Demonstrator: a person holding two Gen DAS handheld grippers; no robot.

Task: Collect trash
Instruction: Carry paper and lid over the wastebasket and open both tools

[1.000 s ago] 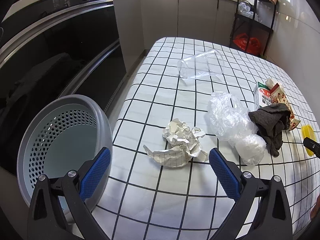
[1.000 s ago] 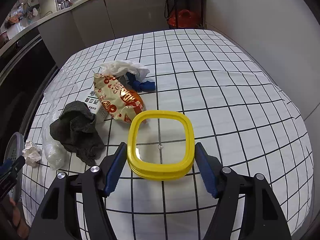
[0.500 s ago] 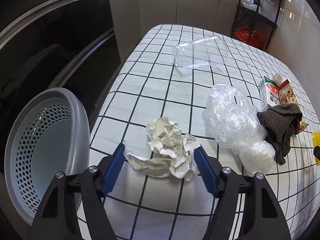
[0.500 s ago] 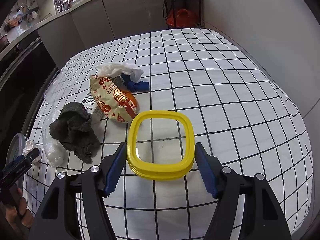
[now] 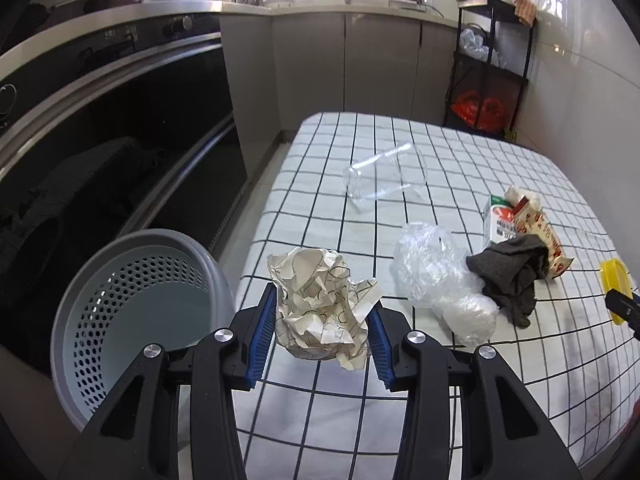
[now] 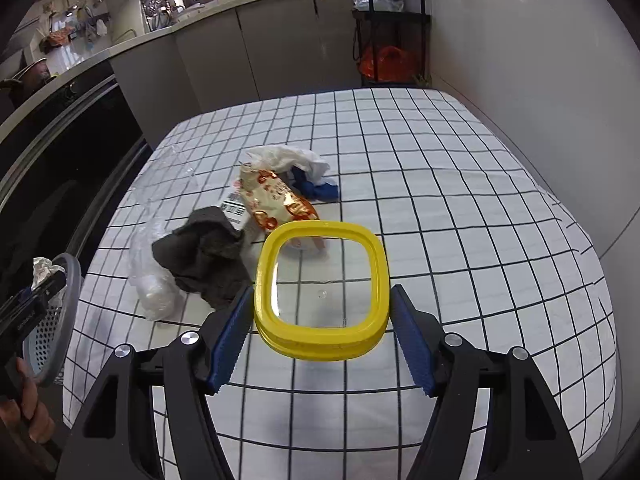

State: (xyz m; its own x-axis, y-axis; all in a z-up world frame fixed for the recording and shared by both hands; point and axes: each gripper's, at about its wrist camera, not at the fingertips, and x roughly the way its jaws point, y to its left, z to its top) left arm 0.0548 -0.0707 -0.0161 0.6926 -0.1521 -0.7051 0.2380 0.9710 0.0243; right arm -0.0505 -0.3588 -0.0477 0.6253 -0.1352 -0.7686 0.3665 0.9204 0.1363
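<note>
Two hand-held grippers fill the bottom of their frames. The left hand-held gripper [image 5: 322, 334] pinches a crumpled paper ball [image 5: 320, 312] between its blue pads, at the lower centre of the left wrist view, held over the near edge of the checked worktop [image 5: 440, 160]. Just to its left, at the lower left of that frame, stands a grey perforated bin [image 5: 132, 320] beside the worktop. To the right of the paper, in the middle right of the frame, lies a clear plastic bag [image 5: 436, 276], touching a dark grey cloth [image 5: 512, 276]. Behind the cloth sit a small carton [image 5: 498, 220] and a printed snack wrapper [image 5: 538, 236]. Farther up the frame a clear plastic cup [image 5: 384, 178] lies on its side.

The right hand-held gripper [image 6: 322, 320] has its jaws spread around a yellow-rimmed lid [image 6: 322, 290] at the centre of the right wrist view; the left pad touches the rim, and whether the right pad touches it cannot be told. Past the lid, the snack wrapper [image 6: 276, 198] lies up and to the left, with a white tissue [image 6: 288, 158] and a blue scrap [image 6: 318, 190] behind it. At the top of the frame stands a black shelf rack [image 6: 384, 20] with an orange bag [image 6: 384, 64].
</note>
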